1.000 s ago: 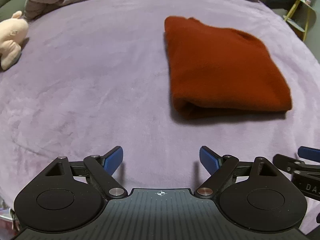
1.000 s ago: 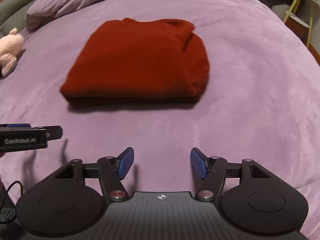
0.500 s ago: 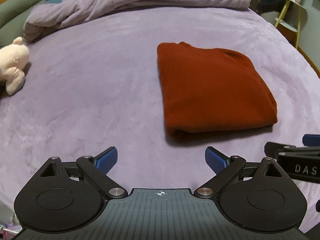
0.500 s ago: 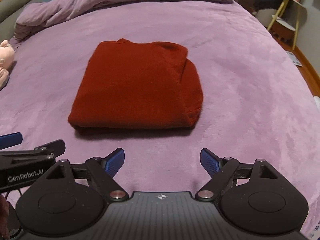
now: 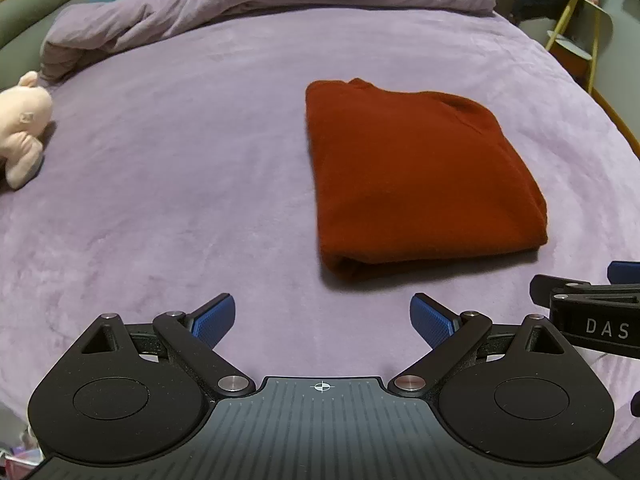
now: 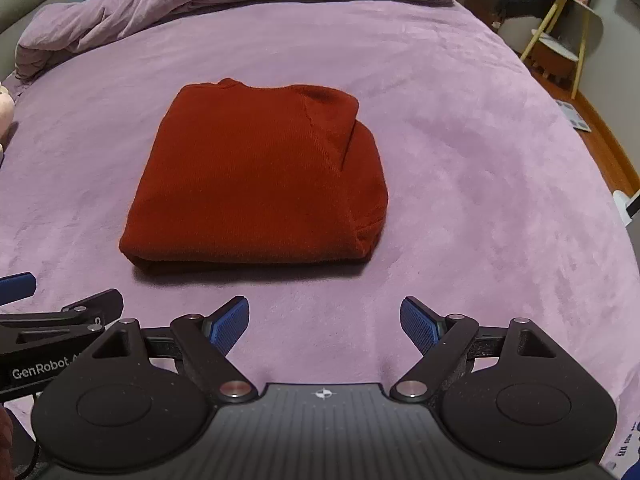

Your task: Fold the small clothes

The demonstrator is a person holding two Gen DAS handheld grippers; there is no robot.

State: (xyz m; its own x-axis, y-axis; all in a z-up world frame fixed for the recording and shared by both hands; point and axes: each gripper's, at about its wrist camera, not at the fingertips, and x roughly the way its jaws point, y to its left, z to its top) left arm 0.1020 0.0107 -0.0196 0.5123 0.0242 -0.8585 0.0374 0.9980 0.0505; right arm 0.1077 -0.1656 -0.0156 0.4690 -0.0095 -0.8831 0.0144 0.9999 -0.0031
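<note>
Rust-red knitted sweater (image 6: 256,176), folded into a thick rectangular bundle, lies flat on the lilac plush bedspread (image 6: 460,120), near the middle of the bed.

Both tools are empty. My left gripper (image 5: 322,316) has its blue pads spread wide, nothing between them. Right gripper (image 6: 324,320) the same: released, pads apart over bare bedspread.

Key relation: in the right wrist view the bundle sits dead ahead, just left of centre, its near folded edge running crosswise to my fingers. In the left wrist view it lies ahead and off to the right. So I judge the right gripper better lined up, though neither touches the cloth. The two grippers are side by side, each catching the other at the frame edge.

Bundle's long axis runs away from me, toward the bunched lilac duvet (image 5: 280,4) at the head of the bed. The right side bulges where a layer rounds over.

My judgement: the fold looks essentially done; any further fold would go across that long axis.

Pale pink plush toy (image 5: 22,124) sits well apart, far left.
</note>
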